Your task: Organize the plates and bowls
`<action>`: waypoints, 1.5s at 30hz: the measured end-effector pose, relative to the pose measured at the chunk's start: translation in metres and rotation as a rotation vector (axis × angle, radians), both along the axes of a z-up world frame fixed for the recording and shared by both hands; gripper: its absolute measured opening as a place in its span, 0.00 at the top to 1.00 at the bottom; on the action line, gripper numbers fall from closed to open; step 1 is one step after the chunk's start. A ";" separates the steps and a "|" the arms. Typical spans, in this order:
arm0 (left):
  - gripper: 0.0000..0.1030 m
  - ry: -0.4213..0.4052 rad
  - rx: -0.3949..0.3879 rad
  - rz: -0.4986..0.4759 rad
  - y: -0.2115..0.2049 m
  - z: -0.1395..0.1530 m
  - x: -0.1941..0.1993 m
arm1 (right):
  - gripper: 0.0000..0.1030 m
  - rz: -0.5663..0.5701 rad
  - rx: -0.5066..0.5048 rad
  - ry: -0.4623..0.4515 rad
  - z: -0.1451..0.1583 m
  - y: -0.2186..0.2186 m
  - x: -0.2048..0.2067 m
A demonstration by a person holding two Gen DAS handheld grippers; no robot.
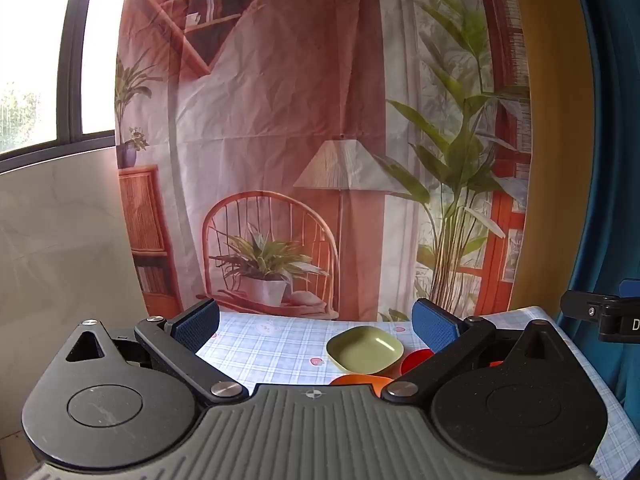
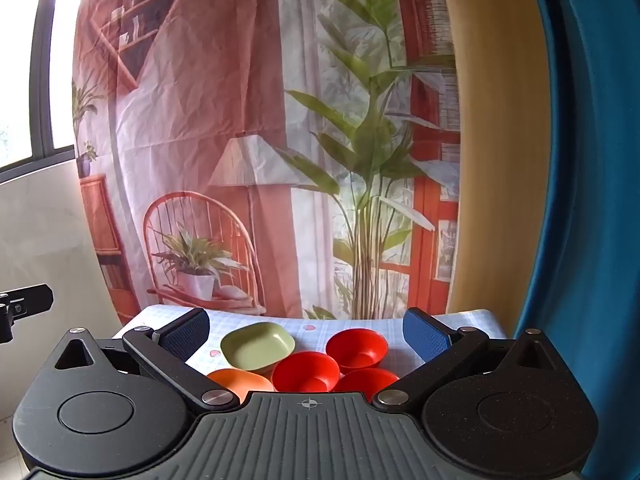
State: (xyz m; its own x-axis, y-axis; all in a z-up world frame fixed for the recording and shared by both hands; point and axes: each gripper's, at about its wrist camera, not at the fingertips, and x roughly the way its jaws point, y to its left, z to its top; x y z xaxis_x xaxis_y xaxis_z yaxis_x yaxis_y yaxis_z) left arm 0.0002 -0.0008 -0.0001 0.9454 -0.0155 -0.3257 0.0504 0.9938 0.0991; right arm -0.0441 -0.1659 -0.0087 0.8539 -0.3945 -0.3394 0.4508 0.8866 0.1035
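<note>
A green square plate [image 2: 257,345] lies on the checked tablecloth [image 2: 384,326]; it also shows in the left wrist view [image 1: 365,349]. An orange plate [image 2: 240,382] lies in front of it, partly hidden by the gripper body, and shows in the left wrist view [image 1: 360,381] too. Three red bowls sit to the right: far [image 2: 357,349], middle [image 2: 305,372], near [image 2: 366,380]. One red bowl [image 1: 416,360] peeks out in the left view. My left gripper [image 1: 316,326] is open and empty above the table. My right gripper [image 2: 306,332] is open and empty, above the dishes.
A printed backdrop cloth [image 1: 300,140] hangs right behind the table's far edge. A blue curtain [image 2: 592,200] hangs at the right. A window [image 1: 36,60] and pale wall are at the left. The other gripper's edge [image 1: 600,316] shows at the right.
</note>
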 end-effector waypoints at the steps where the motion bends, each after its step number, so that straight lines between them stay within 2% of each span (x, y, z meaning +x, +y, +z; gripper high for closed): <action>1: 0.00 0.000 -0.001 -0.001 -0.001 0.000 0.000 | 0.00 0.000 0.002 0.002 0.000 -0.001 0.000; 2: 0.00 0.007 -0.024 0.006 0.002 0.000 0.001 | 0.00 0.000 0.004 0.003 0.000 -0.001 0.000; 6: 0.00 0.014 -0.029 0.007 0.004 -0.001 0.005 | 0.00 0.001 0.009 0.005 0.000 -0.004 -0.001; 45: 0.00 0.007 -0.021 -0.015 0.000 0.001 -0.003 | 0.00 0.001 0.018 0.002 0.002 -0.009 -0.003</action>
